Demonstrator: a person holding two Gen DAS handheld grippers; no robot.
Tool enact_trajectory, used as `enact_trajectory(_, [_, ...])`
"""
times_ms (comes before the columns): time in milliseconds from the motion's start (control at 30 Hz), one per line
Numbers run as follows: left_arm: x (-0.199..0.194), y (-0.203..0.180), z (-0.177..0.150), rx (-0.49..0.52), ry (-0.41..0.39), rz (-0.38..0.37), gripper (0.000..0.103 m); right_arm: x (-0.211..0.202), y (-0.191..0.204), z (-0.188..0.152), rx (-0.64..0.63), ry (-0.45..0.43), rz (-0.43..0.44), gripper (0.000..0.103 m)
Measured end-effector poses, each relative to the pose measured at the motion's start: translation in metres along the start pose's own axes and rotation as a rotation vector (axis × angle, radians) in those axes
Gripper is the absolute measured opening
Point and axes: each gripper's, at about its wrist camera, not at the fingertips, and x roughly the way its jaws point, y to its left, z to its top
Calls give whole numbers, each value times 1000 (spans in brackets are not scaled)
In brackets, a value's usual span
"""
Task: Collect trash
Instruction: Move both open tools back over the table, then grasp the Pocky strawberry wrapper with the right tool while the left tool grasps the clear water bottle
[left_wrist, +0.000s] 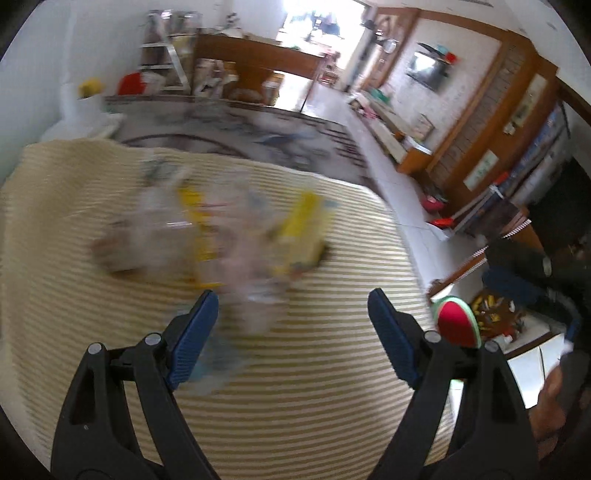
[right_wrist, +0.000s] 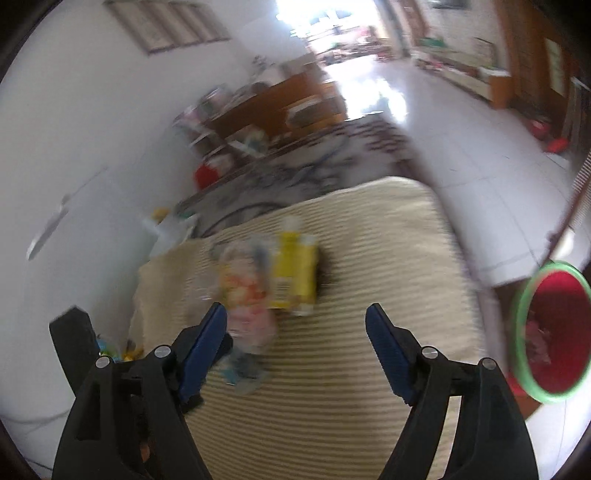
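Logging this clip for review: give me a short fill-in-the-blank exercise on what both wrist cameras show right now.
1. Both the left gripper and the right gripper are ____, holding nothing.
2. The pile of trash lies on a ____ mat.
3. The carton in the pile is mostly ____.
4. The bin with the green rim is ____ inside.

Missing words: open; striped; yellow; red

A: What was the state of the left gripper?
B: Jaws spread wide, blue pads holding nothing.

A: And the right gripper?
B: Likewise wide apart, its blue pads bare, angled downward.
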Motion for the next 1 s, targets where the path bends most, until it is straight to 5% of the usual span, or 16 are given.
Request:
enact_trajectory(133, [-20,54,-6,-47,-4,46,81,67,49,15,-62,91,60,75])
enact_trajectory(400, [-49,124,-13,-141,-25,85,81,195,54,18,-59,327,-67,72])
enact_trajectory(467, [-47,132,-11,-158,-18,80,81,209,47,12,-40,359,-87,48])
enact_trajectory(500, [-46,134,-10,-160,-16,78,81,212,42,9,-15,373,-66,45])
enact_trajectory(567, [-44,136,-7,-161,-15,70,81,204,36,7,23,351,-23,24])
enact_trajectory(767, [-22,128,26,-168,8,-37,81,157,33,-6,33,254,-20,24])
enact_trajectory(1000, [49,109,58,-173,127,-50,80,104,30,-49,31,209,-22,24])
